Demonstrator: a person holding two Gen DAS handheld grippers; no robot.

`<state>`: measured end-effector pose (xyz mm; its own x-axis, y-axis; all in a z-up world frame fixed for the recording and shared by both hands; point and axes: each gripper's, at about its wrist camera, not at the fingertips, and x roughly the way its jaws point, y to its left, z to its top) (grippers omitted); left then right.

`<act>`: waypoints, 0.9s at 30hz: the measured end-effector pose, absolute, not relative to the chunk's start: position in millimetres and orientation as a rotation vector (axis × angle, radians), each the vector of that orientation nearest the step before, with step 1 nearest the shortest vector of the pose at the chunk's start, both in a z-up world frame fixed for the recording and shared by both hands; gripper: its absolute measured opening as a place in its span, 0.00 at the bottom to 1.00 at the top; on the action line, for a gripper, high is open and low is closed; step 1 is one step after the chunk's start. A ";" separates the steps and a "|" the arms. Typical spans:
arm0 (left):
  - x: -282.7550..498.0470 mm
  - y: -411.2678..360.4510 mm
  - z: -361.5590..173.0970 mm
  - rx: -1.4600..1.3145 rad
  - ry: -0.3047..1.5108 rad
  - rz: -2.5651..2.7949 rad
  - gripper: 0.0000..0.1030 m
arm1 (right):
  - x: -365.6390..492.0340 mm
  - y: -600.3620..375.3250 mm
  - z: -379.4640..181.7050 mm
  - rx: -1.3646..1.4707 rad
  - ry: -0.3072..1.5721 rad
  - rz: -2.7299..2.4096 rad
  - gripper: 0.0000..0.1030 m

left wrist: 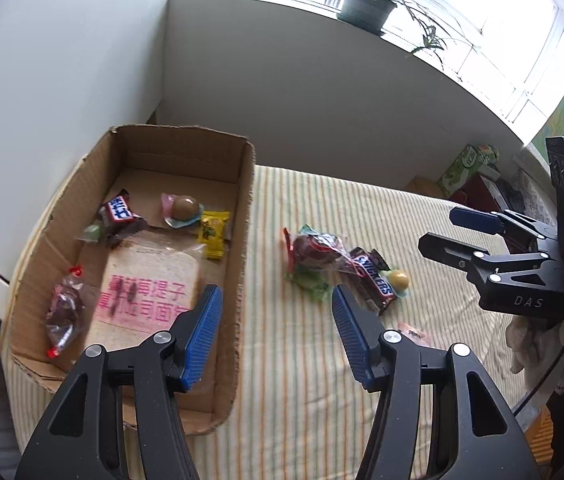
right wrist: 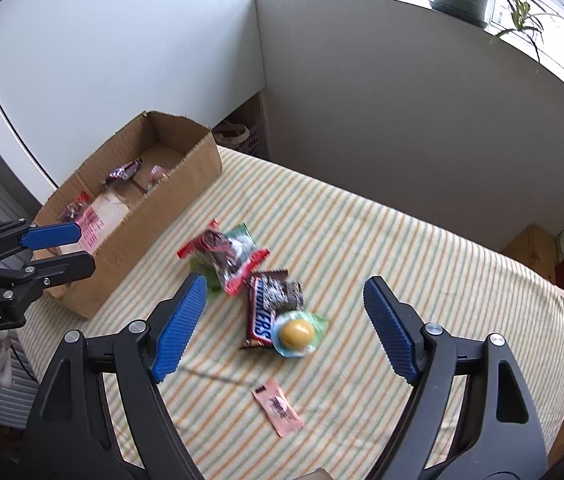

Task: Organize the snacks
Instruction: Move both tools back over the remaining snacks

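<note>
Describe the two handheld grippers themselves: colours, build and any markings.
Both grippers are matte black with angular linkage arms, triangular cut-outs and silver round pivot pins. Each finger carries a blue ribbed pad. The left gripper is printed "GenRobot.AI" in white; the right gripper reads "DAS" and shows a small green light. A pale cloth hangs beneath each.

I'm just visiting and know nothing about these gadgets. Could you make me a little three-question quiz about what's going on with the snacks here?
1. True or false: the Snickers bar on the striped cloth already lies inside the cardboard box.
2. Which lies nearest the right gripper? A) yellow candy B) pink sachet C) bread slice
3. Fill in: the left gripper is open and holds ______.

Key: 1 false; 2 B; 3 nothing.
</note>
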<state>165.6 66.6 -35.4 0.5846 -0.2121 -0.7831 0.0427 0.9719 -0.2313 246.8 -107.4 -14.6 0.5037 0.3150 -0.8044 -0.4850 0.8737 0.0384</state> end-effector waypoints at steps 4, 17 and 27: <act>158.9 42.4 -42.6 -0.176 0.952 -0.187 0.55 | 234.1 -126.4 -36.2 -0.198 0.962 0.491 0.81; 183.3 12.0 -56.4 -0.153 1.001 -0.171 0.55 | 200.8 -132.3 -79.7 -0.251 1.006 0.552 0.67; 257.8 7.8 -53.0 -0.129 1.031 -0.125 0.55 | 204.8 -139.9 -93.4 -0.212 1.032 0.558 0.60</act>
<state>257.8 7.8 -53.0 0.5083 -0.1642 -0.8454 0.0427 0.9852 -0.1657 204.8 -139.9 -93.4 0.3900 0.3379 -0.8566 -0.5319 0.8420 0.0900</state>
